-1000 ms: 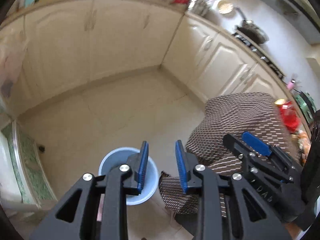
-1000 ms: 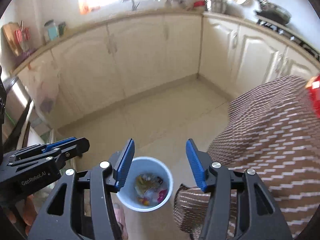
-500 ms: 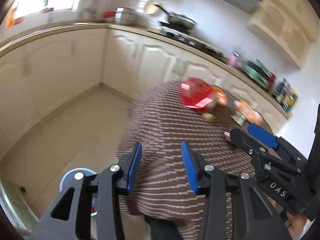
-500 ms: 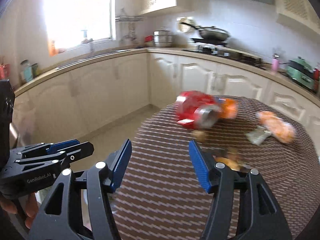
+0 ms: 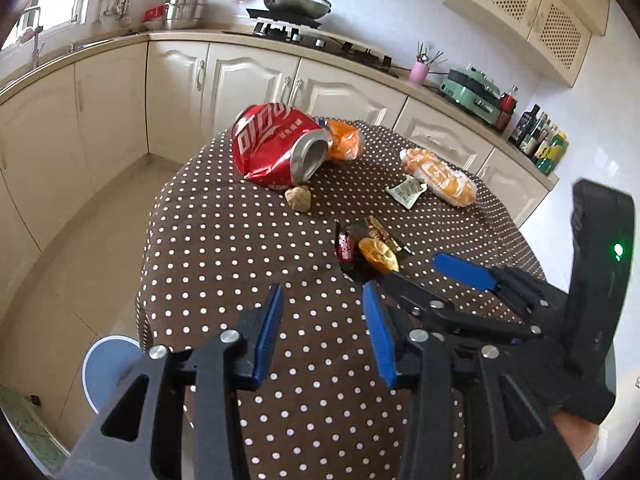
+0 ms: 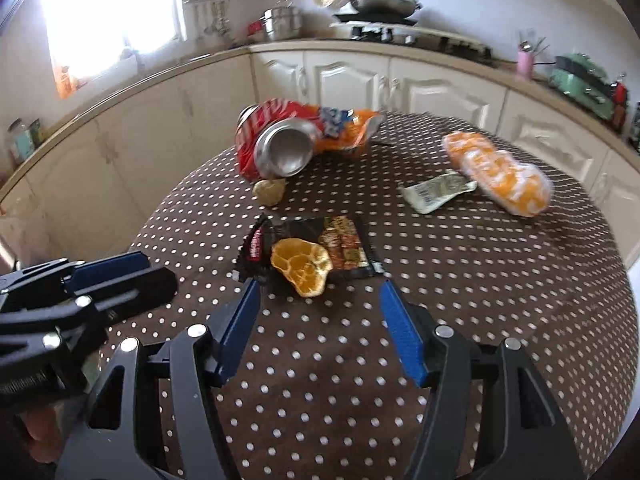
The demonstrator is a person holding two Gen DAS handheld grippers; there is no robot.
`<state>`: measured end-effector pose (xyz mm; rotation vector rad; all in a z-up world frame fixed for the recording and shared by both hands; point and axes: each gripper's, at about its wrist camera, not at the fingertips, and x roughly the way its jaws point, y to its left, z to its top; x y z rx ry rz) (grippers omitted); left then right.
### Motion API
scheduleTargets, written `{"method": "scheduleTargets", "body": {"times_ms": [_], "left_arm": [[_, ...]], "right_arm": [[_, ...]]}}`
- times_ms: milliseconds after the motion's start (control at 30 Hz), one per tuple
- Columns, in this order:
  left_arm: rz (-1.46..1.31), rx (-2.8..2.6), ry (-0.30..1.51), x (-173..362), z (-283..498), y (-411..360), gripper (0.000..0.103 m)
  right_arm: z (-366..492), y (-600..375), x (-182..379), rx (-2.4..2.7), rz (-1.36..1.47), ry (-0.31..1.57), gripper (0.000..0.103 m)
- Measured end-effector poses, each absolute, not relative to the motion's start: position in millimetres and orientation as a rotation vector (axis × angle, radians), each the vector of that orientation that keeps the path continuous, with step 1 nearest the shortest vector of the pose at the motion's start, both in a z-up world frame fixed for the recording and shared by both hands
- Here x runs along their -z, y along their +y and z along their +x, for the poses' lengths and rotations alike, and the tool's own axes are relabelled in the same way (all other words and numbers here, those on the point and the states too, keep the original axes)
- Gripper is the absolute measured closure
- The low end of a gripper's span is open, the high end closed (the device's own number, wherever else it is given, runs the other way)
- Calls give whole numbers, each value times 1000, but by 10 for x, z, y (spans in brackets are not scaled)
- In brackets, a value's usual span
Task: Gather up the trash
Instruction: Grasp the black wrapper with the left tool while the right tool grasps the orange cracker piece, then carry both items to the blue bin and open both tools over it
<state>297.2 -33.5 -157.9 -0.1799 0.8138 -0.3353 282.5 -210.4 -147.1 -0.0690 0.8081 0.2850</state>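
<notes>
Left gripper (image 5: 322, 306) and right gripper (image 6: 318, 304) hover empty, jaws apart, lower frame, above polka-dot tablecloth (image 6: 480, 280); right's just widened. Orange peel (image 6: 301, 265) at centre, crushed red can (image 5: 272, 146) above it.

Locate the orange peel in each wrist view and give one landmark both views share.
Left wrist view: the orange peel lies right of centre on the dotted tablecloth, beside a dark wrapper.
Right wrist view: it lies near the centre, on top of that wrapper.
Shared landmark: the crushed red can at the table's far edge.
</notes>
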Motion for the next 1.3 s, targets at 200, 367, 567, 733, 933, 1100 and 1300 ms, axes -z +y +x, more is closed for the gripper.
{"method": "scheduleTargets", "body": {"times_ms": [200,367,567,733,933,1100,1300], "left_arm": [[-182,317,831,1607,3104,-359,62],[-183,327,850,1669,3273,-461,60],[-241,377,888,1787,3534,-643,60],[-235,380,892,1852,3693,-813,61],[-189,417,889,1863,3705,-925,89],[-157,347,816,1744,3497,-703,91],[-218,249,769,1632,3164,7,91]], "right_arm": [[3019,-2040,1508,-335,-76,856,54],[3038,-2139,1522,-335,-51,856,70],[2987,-2476,1468,-266,-4,833,70],[2963,-2615,1455,-247,17,828,70],[2987,-2571,1422,-257,13,821,70],[2901,-2335,1376,-299,-13,810,70],[2766,-1717,1290,-411,-56,783,70]]}}
